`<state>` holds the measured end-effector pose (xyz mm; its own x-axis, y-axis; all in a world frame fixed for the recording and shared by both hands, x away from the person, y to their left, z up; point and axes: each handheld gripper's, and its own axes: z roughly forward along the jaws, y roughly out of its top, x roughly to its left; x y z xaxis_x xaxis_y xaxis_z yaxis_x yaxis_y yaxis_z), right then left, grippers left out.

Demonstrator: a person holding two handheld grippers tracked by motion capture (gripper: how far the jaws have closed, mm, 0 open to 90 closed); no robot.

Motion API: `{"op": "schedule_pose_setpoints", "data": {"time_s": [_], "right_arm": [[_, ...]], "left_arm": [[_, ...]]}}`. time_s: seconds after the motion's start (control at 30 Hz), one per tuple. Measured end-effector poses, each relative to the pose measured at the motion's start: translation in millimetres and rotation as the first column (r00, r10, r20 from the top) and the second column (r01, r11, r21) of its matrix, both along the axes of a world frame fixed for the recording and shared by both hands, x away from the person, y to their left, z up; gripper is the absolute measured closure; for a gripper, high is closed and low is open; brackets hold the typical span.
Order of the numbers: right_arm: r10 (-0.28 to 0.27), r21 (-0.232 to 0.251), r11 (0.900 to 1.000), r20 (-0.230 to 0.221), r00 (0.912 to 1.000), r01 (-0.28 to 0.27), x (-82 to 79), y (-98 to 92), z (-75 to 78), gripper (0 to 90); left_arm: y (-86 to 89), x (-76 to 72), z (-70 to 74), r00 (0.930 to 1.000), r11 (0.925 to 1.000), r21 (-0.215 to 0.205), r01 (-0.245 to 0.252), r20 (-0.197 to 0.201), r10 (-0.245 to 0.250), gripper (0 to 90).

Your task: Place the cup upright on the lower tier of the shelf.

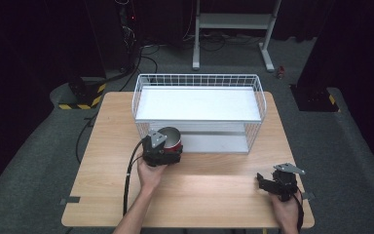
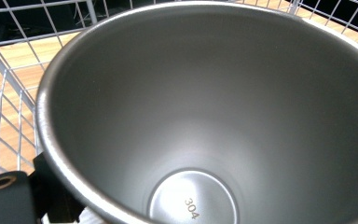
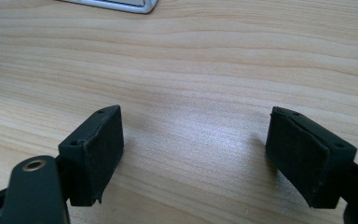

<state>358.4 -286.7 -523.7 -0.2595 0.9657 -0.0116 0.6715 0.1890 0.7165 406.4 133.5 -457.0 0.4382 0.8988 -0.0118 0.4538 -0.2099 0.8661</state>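
From the high view, I see my left hand-held gripper (image 1: 163, 155) clamped on a red steel cup (image 1: 171, 140), held at the front face of the white wire basket (image 1: 198, 82), toward six o'clock of it. My right hand-held gripper (image 1: 272, 184) rests at five o'clock on the bench (image 1: 209, 195).

Left gripper view: the cup's (image 2: 205, 116) bare interior, basket wires (image 2: 9, 93) behind it.

Right gripper view: the jaws stand wide apart over bare wood, holding nothing.

I judge the pick-up done; setting the cup in the basket remains.
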Motion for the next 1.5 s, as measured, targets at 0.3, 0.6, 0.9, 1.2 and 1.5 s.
{"op": "schedule_pose_setpoints", "data": {"time_s": [0.3,0.6,0.9,1.2,1.5], "right_arm": [[0.000,0.000,1.000,0.000,1.0000,0.000,0.0,0.0,0.0,19.0],[0.000,0.000,1.000,0.000,1.0000,0.000,0.0,0.0,0.0,19.1],[0.000,0.000,1.000,0.000,1.0000,0.000,0.0,0.0,0.0,19.1],[0.000,0.000,1.000,0.000,1.0000,0.000,0.0,0.0,0.0,19.1],[0.000,0.000,1.000,0.000,1.0000,0.000,0.0,0.0,0.0,19.1]], "left_arm": [[-1.4,9.5,-1.4,0.9997,0.9996,0.016,-0.023,-0.002,0.023,7.6],[-6.1,18.5,-1.3,0.9995,0.9991,0.030,-0.032,0.005,0.032,7.6],[-3.5,22.7,-3.7,0.9995,0.9994,0.016,-0.031,0.010,0.031,7.5],[-0.9,27.0,-6.8,0.9993,0.9997,-0.002,-0.025,0.027,0.025,7.5],[0.2,30.7,-8.7,0.9987,0.9995,-0.007,-0.031,0.040,0.031,7.4]]}}
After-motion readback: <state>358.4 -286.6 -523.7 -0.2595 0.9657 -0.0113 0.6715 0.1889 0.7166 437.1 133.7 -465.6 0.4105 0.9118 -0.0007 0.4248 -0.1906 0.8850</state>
